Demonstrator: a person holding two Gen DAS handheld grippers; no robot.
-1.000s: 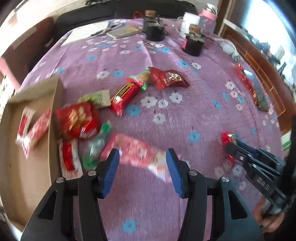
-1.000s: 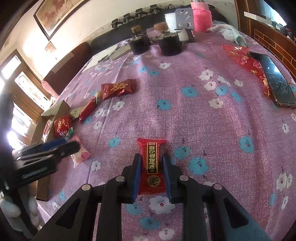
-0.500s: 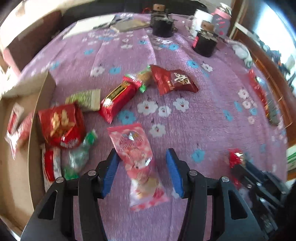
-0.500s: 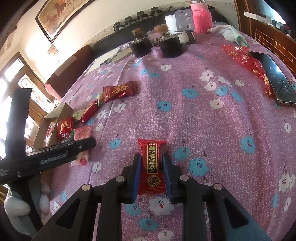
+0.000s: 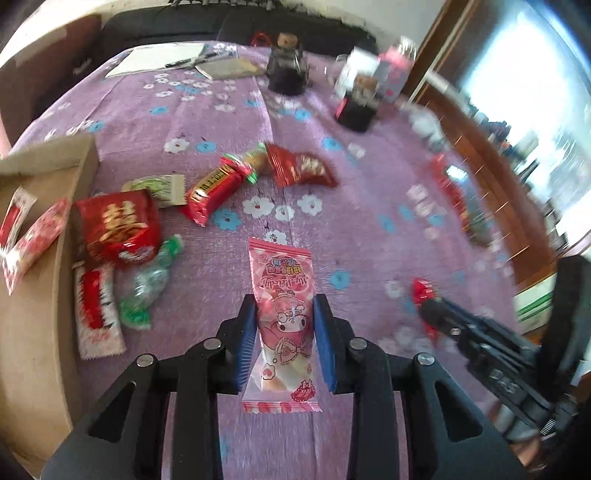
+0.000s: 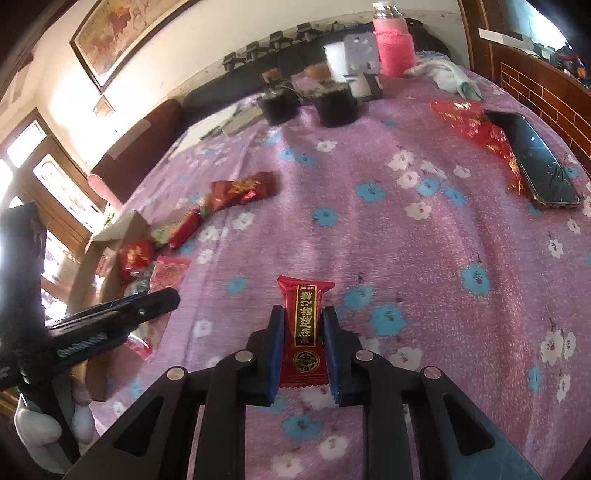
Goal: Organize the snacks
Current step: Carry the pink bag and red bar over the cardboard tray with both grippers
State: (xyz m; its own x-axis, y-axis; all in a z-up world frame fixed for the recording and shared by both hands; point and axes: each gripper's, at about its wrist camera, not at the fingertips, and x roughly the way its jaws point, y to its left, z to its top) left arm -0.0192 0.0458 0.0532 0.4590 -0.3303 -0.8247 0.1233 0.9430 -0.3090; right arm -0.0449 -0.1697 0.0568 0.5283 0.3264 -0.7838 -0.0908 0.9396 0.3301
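This is a lived-in room of a home. A purple cloth (image 6: pixel 424 258) printed with white and blue flowers covers the tabletop, and a dark sofa (image 6: pixel 155 125) runs along the far side under a framed painting (image 6: pixel 122 33) on a pale wall. A wooden door with glass panes (image 6: pixel 51 184) stands at the left. Household odds lie about: a phone (image 6: pixel 535 162), a pink-sleeved bottle (image 6: pixel 393 44), dark jars with cork lids (image 6: pixel 336 99), papers (image 5: pixel 159 61) and wrapped snacks (image 5: pixel 218 192).

"My Melody" on the pink snack packet (image 5: pixel 284 314); Chinese characters, not legible, on the red wrapper (image 6: pixel 304 328)
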